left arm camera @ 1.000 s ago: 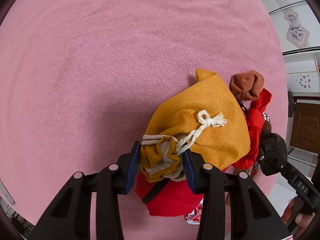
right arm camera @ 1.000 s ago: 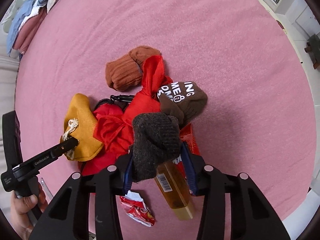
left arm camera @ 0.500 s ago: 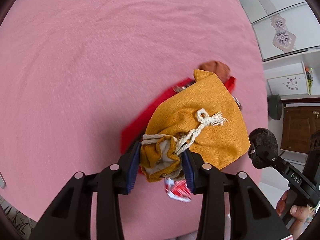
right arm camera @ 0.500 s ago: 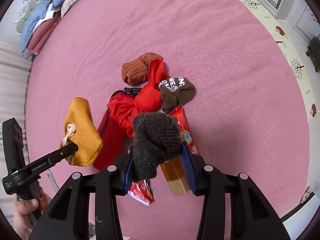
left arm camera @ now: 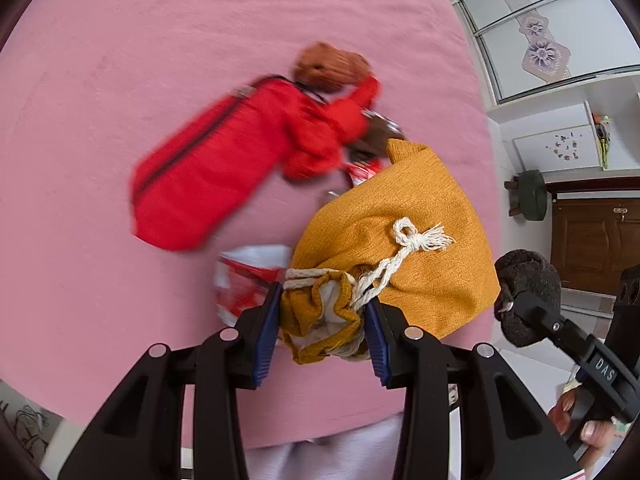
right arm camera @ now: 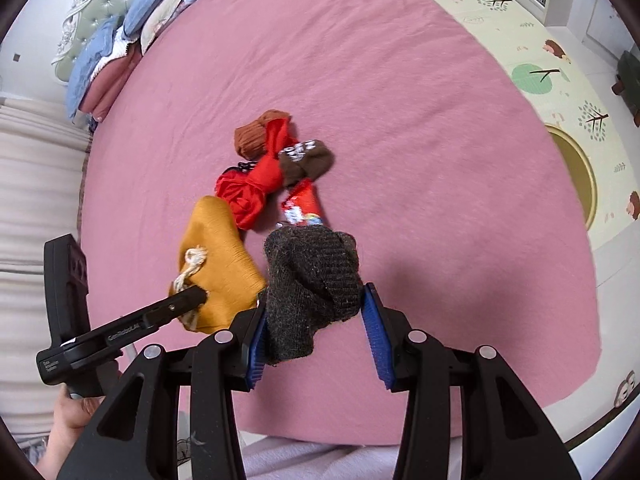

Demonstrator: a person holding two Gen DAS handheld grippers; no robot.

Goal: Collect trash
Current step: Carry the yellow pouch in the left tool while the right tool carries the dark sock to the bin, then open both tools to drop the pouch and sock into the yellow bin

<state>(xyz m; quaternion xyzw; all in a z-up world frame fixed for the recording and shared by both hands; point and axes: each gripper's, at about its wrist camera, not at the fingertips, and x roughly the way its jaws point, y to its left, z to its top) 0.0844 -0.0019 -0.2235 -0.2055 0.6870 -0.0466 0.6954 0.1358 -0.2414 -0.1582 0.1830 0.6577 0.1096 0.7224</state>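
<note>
Holding the mustard drawstring pouch (left arm camera: 404, 236) by its gathered neck, our left gripper (left arm camera: 322, 332) has its blue pads clamped on the bunched fabric. Our right gripper (right arm camera: 314, 320) grips a dark grey sock (right arm camera: 312, 280), raised above the pink bedspread (right arm camera: 400, 80). The trash proper, a red snack wrapper (right arm camera: 302, 204), lies on the bedspread beside the red bag (left arm camera: 224, 168), with a brown sock (right arm camera: 310, 160) and a rust sock (right arm camera: 252, 136) touching the pile. A second torn wrapper (left arm camera: 244, 280) sits just under our left pads. We judge clothing must be set well apart first; we should keep both grips firm and avoid dragging the cord (left arm camera: 396, 256).
</note>
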